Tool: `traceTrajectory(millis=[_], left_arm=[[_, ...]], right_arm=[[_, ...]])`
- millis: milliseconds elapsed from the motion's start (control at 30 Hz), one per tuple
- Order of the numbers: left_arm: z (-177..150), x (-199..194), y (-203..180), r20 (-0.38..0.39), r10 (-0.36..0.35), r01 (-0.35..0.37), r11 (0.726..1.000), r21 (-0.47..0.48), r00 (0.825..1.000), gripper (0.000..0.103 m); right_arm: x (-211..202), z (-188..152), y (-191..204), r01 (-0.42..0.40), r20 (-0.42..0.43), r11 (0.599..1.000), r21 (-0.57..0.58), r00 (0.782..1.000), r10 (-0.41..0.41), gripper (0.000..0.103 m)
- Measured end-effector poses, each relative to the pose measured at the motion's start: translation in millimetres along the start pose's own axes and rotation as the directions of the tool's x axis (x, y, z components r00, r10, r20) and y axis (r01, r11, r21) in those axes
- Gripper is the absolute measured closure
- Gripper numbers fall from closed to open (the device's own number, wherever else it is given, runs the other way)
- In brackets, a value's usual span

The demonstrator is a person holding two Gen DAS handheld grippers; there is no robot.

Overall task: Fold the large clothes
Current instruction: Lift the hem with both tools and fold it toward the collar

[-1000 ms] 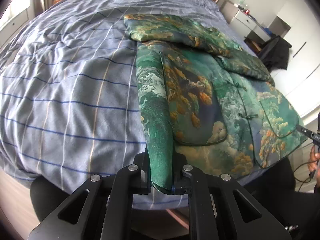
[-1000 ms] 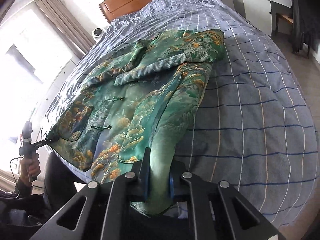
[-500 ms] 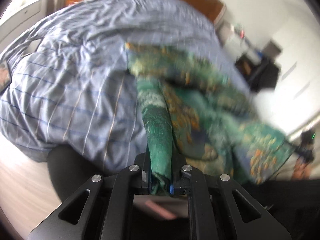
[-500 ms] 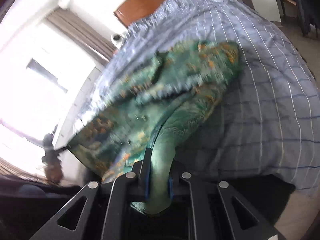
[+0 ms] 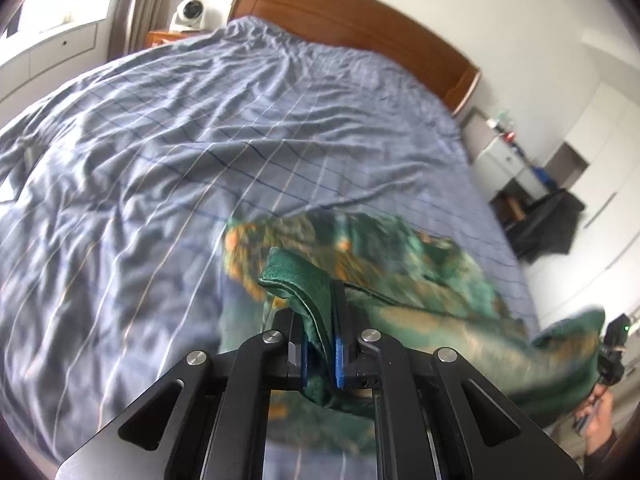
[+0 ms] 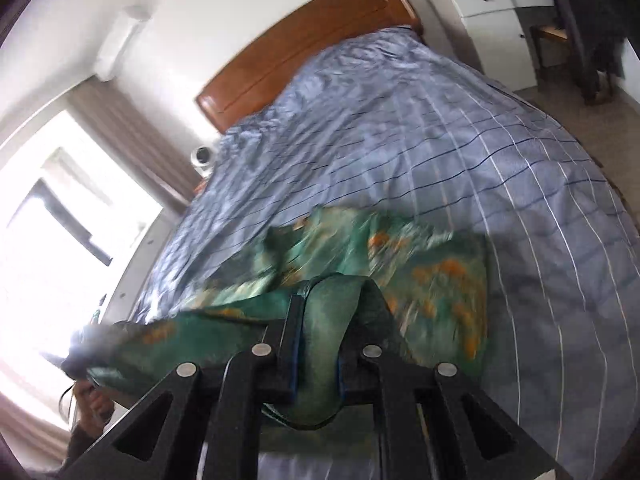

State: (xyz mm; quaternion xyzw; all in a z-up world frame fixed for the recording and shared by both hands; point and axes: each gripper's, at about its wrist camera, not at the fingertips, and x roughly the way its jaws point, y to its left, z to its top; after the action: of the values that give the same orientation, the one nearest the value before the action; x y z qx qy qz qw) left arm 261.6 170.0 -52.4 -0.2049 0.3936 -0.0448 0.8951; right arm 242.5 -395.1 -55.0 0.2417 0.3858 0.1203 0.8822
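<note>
A green brocade jacket (image 5: 400, 264) with orange and gold patterning is lifted off the near part of the blue striped bed (image 5: 200, 140), blurred by motion. My left gripper (image 5: 318, 344) is shut on a folded green edge of the jacket. In the right wrist view the same jacket (image 6: 420, 264) hangs over the bed (image 6: 480, 140), and my right gripper (image 6: 318, 344) is shut on another bunched edge of it. The cloth stretches sideways between the two grippers; the other gripper (image 5: 612, 356) and a hand show at the far right of the left view.
A wooden headboard (image 5: 360, 12) stands at the far end of the bed. A white fan (image 5: 188, 12) sits on a nightstand by the curtain. White drawers (image 6: 496, 12) and a dark chair (image 5: 548, 220) stand to the bed's right. A bright window (image 6: 60, 240) is on the left.
Both grippers have lifted the jacket's hem and carried it forward over the jacket toward the headboard. The flat-lying jacket is now raised and bunched; much more bare bedding shows ahead.
</note>
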Motion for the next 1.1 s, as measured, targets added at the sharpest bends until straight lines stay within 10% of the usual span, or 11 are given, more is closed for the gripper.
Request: traceTrajectory(millis=[233, 333, 400, 467, 567, 733, 833, 900, 933, 1000, 1100], left_arm=[[13, 103, -7, -0.155, 0.138, -0.132, 0.99, 0.048, 0.978, 0.085], [16, 108, 8, -0.209, 0.042, -0.048, 0.999, -0.023, 0.977, 0.068], [23, 92, 15, -0.186, -0.039, 0.027, 0.997, -0.066, 0.982, 0.024], [31, 71, 21, -0.121, -0.02, 0.012, 0.998, -0.068, 0.992, 0.001], [34, 54, 28, -0.121, -0.052, 0.049, 0.998, -0.033, 0.991, 0.001], [15, 77, 13, -0.23, -0.008, 0.039, 0.99, 0.134, 0.973, 0.002], [4, 117, -13, -0.289, 0.084, -0.019, 0.975, 0.222, 0.954, 0.01], [1, 126, -26, -0.286, 0.115, -0.042, 0.967, 0.251, 0.951, 0.055], [0, 129, -34, -0.274, 0.157, -0.081, 0.96, 0.269, 0.949, 0.072], [2, 123, -39, -0.24, 0.203, -0.131, 0.95, 0.284, 0.949, 0.092], [11, 102, -43, -0.163, 0.229, -0.175, 0.941, 0.289, 0.96, 0.094]], right_arm=[[96, 14, -58, 0.077, -0.055, 0.981, 0.176, 0.996, -0.069, 0.09], [116, 9, -83, 0.028, -0.07, 0.957, 0.29, 0.998, -0.008, 0.087], [119, 10, -102, -0.063, -0.067, 0.908, 0.415, 0.993, 0.1, 0.077], [115, 14, -114, -0.169, -0.023, 0.854, 0.492, 0.978, 0.207, 0.056], [91, 30, -114, -0.238, 0.066, 0.848, 0.474, 0.97, 0.235, 0.002], [74, 50, -70, -0.034, -0.05, 0.986, 0.161, 0.998, 0.042, 0.0], [101, 43, -41, 0.148, -0.136, 0.987, -0.069, 0.978, -0.157, 0.0], [120, 37, -29, 0.19, -0.153, 0.972, -0.139, 0.965, -0.211, 0.002], [127, 34, -20, 0.224, -0.146, 0.958, -0.179, 0.957, -0.251, 0.004], [137, 28, -7, 0.31, -0.138, 0.918, -0.246, 0.927, -0.35, 0.076], [129, 29, 2, 0.402, -0.077, 0.877, -0.263, 0.897, -0.435, 0.089]])
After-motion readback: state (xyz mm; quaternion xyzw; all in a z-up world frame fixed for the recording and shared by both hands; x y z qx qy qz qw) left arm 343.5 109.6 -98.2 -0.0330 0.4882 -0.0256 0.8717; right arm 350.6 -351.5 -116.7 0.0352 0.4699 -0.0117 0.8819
